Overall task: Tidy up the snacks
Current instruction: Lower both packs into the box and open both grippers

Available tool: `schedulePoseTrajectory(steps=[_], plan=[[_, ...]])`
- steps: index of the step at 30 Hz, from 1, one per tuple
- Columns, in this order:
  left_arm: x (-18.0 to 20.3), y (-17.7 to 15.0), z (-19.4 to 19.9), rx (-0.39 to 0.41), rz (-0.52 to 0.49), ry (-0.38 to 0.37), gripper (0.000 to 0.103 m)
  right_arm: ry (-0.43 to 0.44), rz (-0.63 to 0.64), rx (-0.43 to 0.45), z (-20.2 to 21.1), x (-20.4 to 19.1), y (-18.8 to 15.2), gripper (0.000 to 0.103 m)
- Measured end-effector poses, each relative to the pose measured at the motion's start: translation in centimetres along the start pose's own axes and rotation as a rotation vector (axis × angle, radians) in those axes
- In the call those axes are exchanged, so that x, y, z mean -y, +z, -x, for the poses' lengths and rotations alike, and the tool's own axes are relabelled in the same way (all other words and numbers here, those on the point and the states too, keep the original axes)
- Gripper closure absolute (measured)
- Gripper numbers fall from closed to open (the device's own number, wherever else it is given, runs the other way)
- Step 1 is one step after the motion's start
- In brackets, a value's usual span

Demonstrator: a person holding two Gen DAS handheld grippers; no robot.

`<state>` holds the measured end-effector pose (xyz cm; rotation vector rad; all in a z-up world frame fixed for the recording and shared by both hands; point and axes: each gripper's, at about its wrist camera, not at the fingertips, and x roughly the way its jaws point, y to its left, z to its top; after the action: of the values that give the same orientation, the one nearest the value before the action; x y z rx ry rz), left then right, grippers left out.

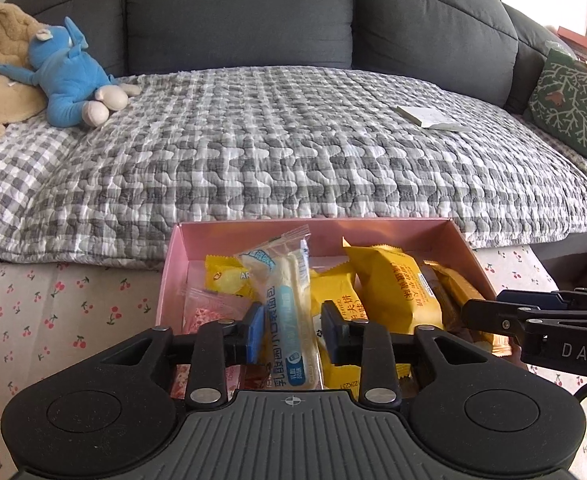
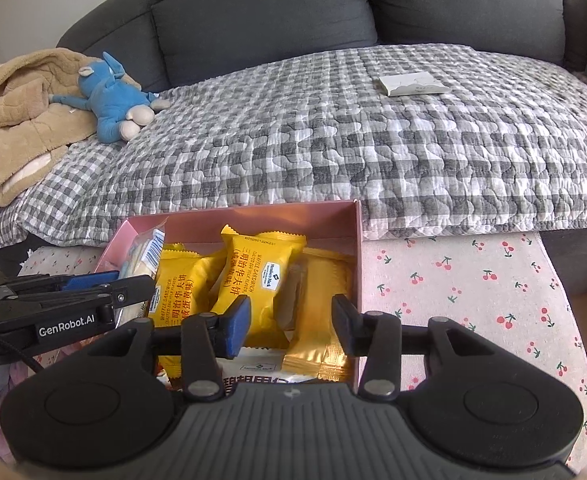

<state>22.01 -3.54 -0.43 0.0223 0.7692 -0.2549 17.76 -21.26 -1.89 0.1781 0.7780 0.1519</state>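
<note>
A pink box (image 1: 469,258) of snacks sits on a cherry-print cloth (image 2: 473,280), its far wall against the edge of a sofa seat covered by a grey checked quilt (image 1: 293,152); open cloth lies to the box's right. The left claw (image 1: 291,334) holds a white and blue bread packet (image 1: 293,320), its long axis running away from the camera, far end tilted up above yellow waffle packets (image 2: 259,280). The right claw (image 2: 291,326) hovers wide open above the box's right side. A blue plush toy (image 1: 69,76) lies on the sofa
</note>
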Motion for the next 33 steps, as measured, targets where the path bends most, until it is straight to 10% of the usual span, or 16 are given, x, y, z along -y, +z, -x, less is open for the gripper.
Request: schedulePoseTrajectory(steps=[33], plan=[[0.0,-3.9,10.4,0.047,-0.087,-0.071,0.014,0.017,0.069,0.055,8.6,-4.0,-3.7,0.010]])
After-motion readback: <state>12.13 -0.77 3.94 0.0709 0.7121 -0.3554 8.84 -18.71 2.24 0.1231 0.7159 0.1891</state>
